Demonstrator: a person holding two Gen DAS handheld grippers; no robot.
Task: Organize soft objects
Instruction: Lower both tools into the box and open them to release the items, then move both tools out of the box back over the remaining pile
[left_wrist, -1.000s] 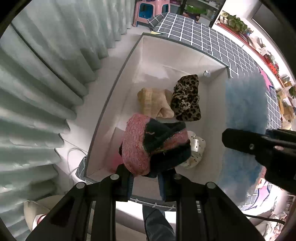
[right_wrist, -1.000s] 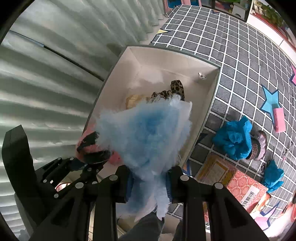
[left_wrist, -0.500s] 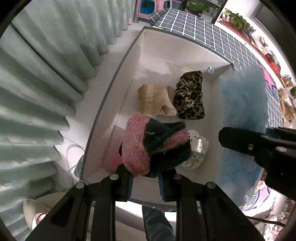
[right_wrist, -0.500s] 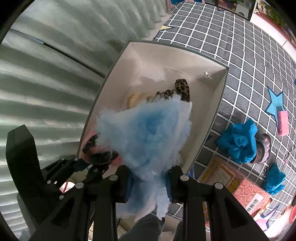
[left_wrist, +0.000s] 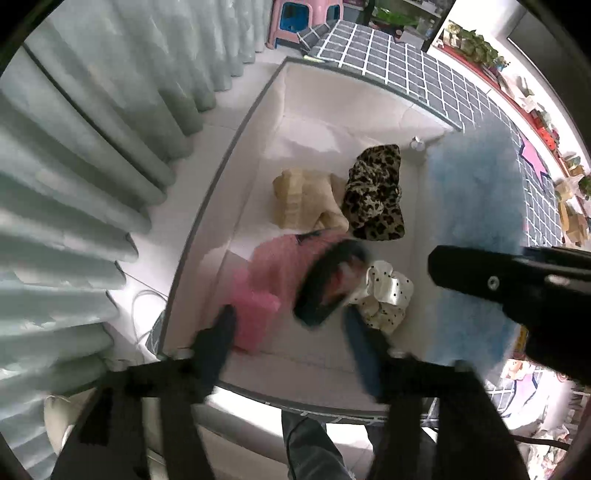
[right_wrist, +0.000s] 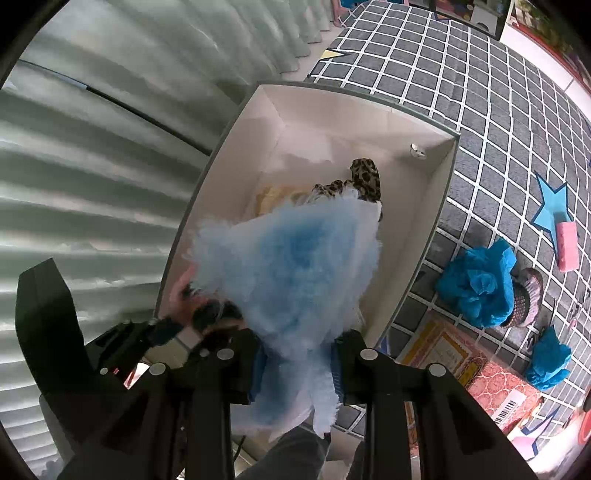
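Observation:
My left gripper (left_wrist: 291, 332) is open above the white storage box (left_wrist: 207, 229). The pink and black knit item (left_wrist: 295, 269) is blurred, free of the jaws, in the box's near end. A beige cloth (left_wrist: 303, 203), a leopard-print cloth (left_wrist: 375, 199) and a white dotted scrunchie (left_wrist: 386, 295) lie in the box. My right gripper (right_wrist: 297, 363) is shut on a fluffy light-blue item (right_wrist: 295, 266) and holds it above the box (right_wrist: 436, 206); it also shows in the left wrist view (left_wrist: 476, 206).
Pale curtains (left_wrist: 92, 147) hang left of the box. On the grey checked mat (right_wrist: 480, 92) lie blue crumpled items (right_wrist: 480, 284), a pink sponge (right_wrist: 567, 247), a knit hat (right_wrist: 524, 299) and a red patterned box (right_wrist: 491, 387).
My left gripper has opened and the pink and black knit item has dropped from it into the box. My right gripper still holds the blue item above the box.

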